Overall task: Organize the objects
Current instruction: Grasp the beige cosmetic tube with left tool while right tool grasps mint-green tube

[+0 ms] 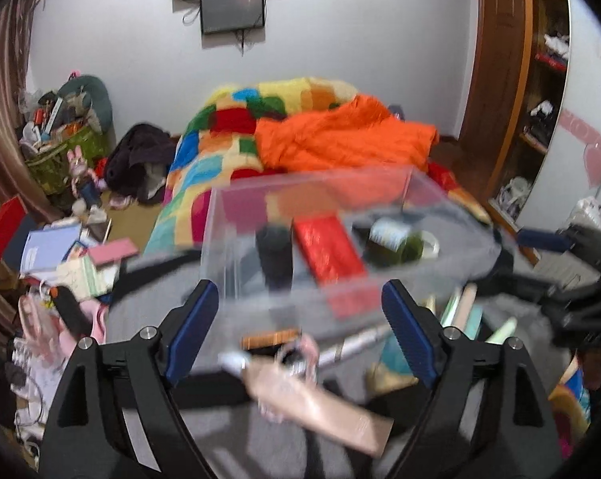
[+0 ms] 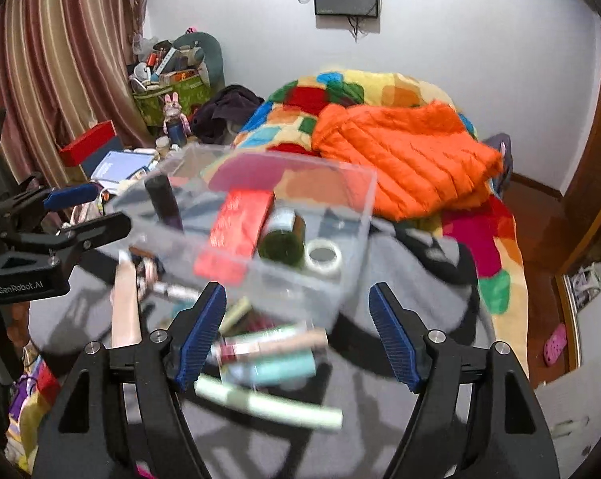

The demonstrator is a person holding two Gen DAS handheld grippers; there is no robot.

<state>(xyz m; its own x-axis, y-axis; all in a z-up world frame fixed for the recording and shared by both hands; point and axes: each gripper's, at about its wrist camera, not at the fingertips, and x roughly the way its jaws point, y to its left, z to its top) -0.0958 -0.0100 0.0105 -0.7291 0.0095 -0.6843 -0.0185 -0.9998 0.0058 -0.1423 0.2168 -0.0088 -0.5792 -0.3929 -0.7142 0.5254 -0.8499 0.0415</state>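
A clear plastic box [image 1: 228,239] [image 2: 340,199] sits on a grey cloth [image 1: 268,443] [image 2: 404,279] spread over the bed. Inside it are a black cylinder [image 1: 274,255] [image 2: 165,199], a red packet [image 1: 328,247] [image 2: 240,223], a green bottle [image 1: 396,243] [image 2: 282,239] and a tape roll [image 1: 430,243] [image 2: 323,257]. Loose tubes lie in front: a beige one [image 1: 320,411] [image 2: 125,307], a teal one [image 2: 280,371] and a pale green one [image 2: 268,401]. My left gripper [image 1: 300,291] [image 2: 97,209] is open at the box's near wall. My right gripper [image 2: 297,291] [image 1: 540,267] is open over its near corner. Both views are blurred.
A patchwork quilt [image 1: 220,151] and an orange jacket [image 1: 340,135] [image 2: 404,151] lie behind the box. Books and clutter [image 1: 61,247] and a green basket [image 2: 169,99] crowd the left. A wooden wardrobe [image 1: 500,80] stands at the right, a striped curtain [image 2: 61,60] at the left.
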